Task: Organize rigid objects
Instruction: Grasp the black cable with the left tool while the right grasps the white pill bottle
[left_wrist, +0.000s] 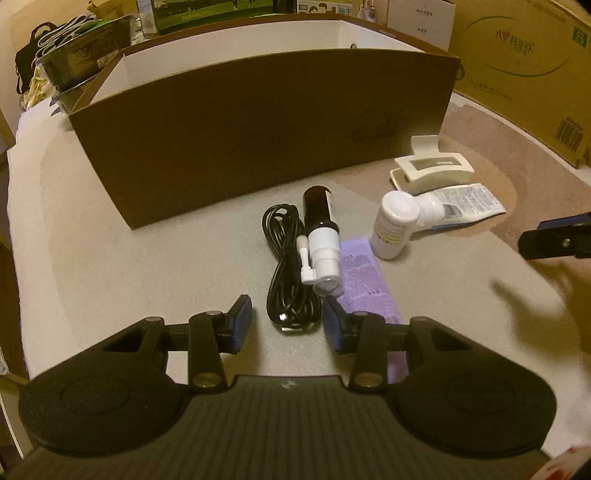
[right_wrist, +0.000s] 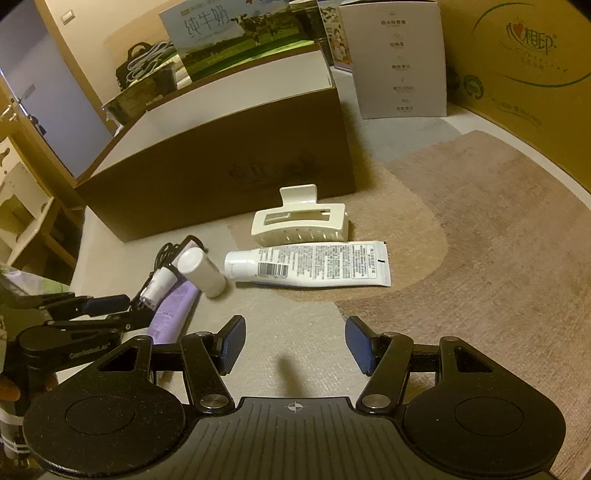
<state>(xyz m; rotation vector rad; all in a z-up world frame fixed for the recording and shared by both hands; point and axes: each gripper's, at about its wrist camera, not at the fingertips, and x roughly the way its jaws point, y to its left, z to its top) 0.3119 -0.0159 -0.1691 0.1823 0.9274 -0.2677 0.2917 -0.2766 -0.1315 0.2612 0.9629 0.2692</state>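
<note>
A brown open box (left_wrist: 258, 122) stands at the back; it also shows in the right wrist view (right_wrist: 229, 155). In front of it lie a coiled black cable (left_wrist: 286, 266), a dark spray bottle with a white nozzle (left_wrist: 319, 236), a purple tube (left_wrist: 369, 280), a small white bottle (left_wrist: 393, 225), a white tube (right_wrist: 310, 264) and a cream hair claw clip (right_wrist: 301, 221). My left gripper (left_wrist: 288, 325) is open and empty, just short of the cable's near end. My right gripper (right_wrist: 295, 345) is open and empty, in front of the white tube.
Large cardboard cartons (left_wrist: 524, 59) stand at the right and back. A white printed box (right_wrist: 397, 59) stands behind the brown box. A black bag (right_wrist: 136, 66) and other packages sit at the back left. The objects lie on a grey and tan mat (right_wrist: 461, 240).
</note>
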